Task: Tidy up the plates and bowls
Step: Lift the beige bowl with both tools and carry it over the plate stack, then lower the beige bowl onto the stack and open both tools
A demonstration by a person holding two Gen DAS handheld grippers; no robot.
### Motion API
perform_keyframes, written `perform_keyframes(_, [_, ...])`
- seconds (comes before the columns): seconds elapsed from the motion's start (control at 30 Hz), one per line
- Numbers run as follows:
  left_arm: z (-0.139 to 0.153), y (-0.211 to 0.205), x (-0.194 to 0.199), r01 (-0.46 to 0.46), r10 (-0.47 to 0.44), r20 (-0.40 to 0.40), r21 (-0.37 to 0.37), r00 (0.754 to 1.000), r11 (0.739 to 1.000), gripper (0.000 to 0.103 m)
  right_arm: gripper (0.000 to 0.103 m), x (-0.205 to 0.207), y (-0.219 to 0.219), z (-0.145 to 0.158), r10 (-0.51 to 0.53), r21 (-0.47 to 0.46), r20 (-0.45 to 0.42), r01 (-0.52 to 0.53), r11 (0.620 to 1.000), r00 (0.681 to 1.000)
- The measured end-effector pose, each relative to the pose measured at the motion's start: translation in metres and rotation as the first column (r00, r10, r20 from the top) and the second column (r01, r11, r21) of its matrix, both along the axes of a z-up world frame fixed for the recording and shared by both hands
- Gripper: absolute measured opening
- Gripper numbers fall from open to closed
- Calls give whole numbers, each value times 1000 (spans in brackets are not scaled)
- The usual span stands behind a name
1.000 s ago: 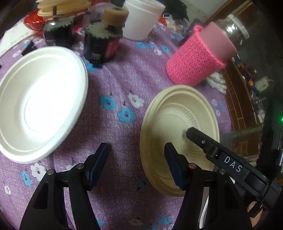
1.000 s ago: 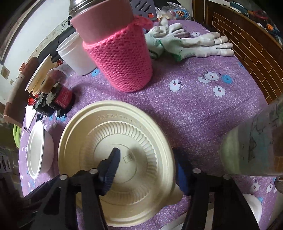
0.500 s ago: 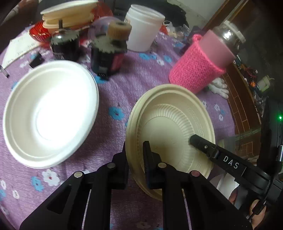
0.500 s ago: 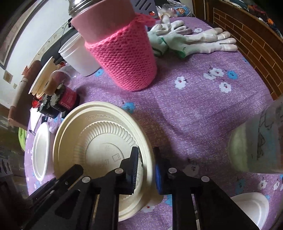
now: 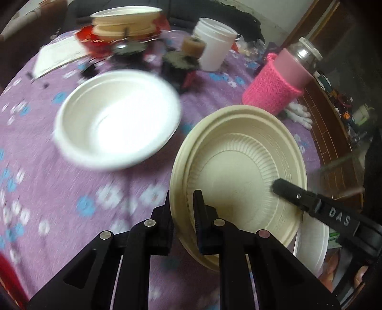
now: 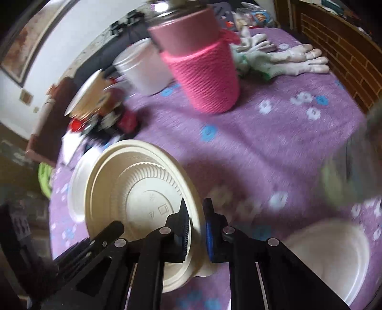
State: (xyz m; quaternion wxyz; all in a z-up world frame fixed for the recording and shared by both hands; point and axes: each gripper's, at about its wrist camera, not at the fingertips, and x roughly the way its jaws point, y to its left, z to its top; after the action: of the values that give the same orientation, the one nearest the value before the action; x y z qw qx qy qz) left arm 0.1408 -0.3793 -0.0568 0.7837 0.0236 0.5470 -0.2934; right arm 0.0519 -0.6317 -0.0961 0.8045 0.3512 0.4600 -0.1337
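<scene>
- The cream plate [image 5: 241, 181] is tilted up off the purple flowered tablecloth [image 5: 78, 190], pinched at opposite edges by both grippers — its ribbed inner face shows in the left wrist view.
- The left gripper [image 5: 183, 209] is clamped on the plate's near rim, one finger outside and one inside the rim.
- The right gripper [image 6: 196, 224] is closed on the plate's [image 6: 143, 190] other edge; its finger tip shows in the left wrist view as a black bar [image 5: 293, 194] marked "DAS" lying across the plate's inner slope.
- A white bowl [image 5: 117, 119] sits upright on the cloth to the left of the plate, near it but apart.
- A second white bowl [image 6: 334, 257] lies on the cloth low at the right of the right wrist view.
- A jar in a pink knitted sleeve [image 5: 274, 90] stands beyond the plate, with white gloves [image 6: 286, 59] lying just behind it.
- Farther back stand a white cup [image 5: 214, 43] and a stack of plates [image 5: 124, 21] — both blurred.
</scene>
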Motion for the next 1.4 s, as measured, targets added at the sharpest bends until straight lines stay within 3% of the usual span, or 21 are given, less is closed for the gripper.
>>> perform_keyframes(0.1, [1, 28, -27, 5, -5, 13, 20, 1000, 1000, 12, 10, -24, 30, -1, 26, -5, 1, -26, 1000, 1000])
perform_keyframes(0.27, [20, 87, -77, 1, -9, 124, 66, 992, 998, 12, 10, -71, 92, 8, 81, -20, 52, -80, 997, 995])
perform_keyframes(0.47, [50, 178, -119, -82, 59, 267, 76, 962, 994, 13, 11, -101, 169, 31, 184, -30, 133, -182, 983, 974])
perform_keyframes(0.57, [60, 215, -127, -123, 100, 291, 62, 952, 990, 13, 11, -102, 202, 46, 236, -48, 164, -231, 972, 958])
perform_keyframes(0.77, [67, 302, -133, -257, 236, 310, 28, 921, 966, 14, 10, -88, 287, 73, 390, -114, 182, -374, 920, 903])
perform_keyframes(1.03, [46, 377, -111, -404, 387, 257, 14, 885, 915, 13, 11, -46, 387, 72, 521, -156, 148, -501, 851, 840])
perform_keyframes(1.2, [30, 400, -97, -447, 434, 223, 10, 873, 895, 13, 11, -24, 424, 61, 558, -159, 113, -540, 827, 822])
perform_keyframes(1.4, [10, 409, -87, -453, 440, 182, 33, 879, 891, 13, 11, -8, 439, 42, 562, -148, 69, -549, 823, 824])
